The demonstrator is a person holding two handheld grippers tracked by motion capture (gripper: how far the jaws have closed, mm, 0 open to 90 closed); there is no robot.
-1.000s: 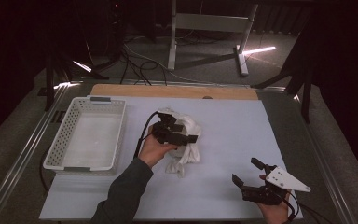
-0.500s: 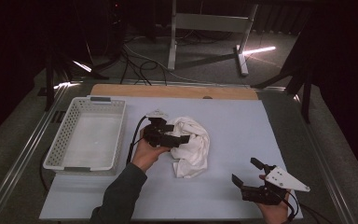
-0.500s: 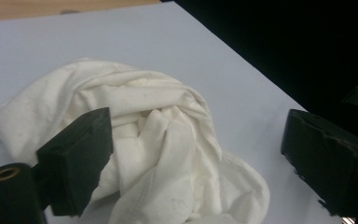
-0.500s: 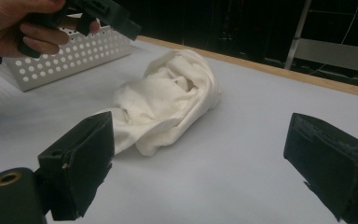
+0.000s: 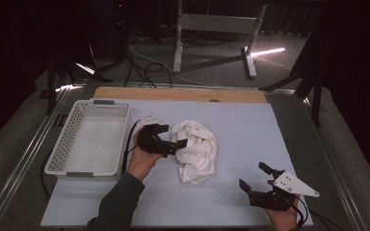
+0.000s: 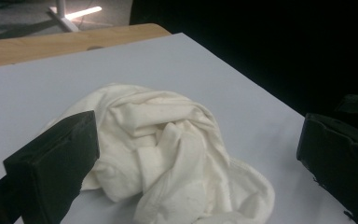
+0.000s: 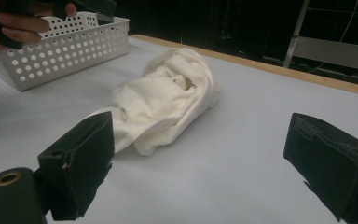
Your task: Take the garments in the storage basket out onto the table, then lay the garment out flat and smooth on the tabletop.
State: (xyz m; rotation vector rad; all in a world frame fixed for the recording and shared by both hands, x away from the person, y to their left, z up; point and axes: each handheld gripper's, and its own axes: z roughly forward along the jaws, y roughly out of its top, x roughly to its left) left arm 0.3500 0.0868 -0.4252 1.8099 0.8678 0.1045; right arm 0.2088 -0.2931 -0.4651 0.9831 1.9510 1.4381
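My left gripper (image 5: 170, 136) sat level in my left hand (image 5: 142, 156), my forearm coming in from the bottom edge in a dark sleeve, and its jaws had just been opening, standing wide apart with nothing pinched between them. My right gripper (image 5: 256, 179) rested low at the near right in my right hand (image 5: 284, 217), its jaws spread wide too and gripping nothing.

The room was dark, with black curtains (image 5: 351, 57) behind. A metal stand (image 5: 217, 24) stood on the grey floor (image 5: 125, 72) among cables (image 5: 147, 67), and bright light streaks (image 5: 265, 51) lay there.
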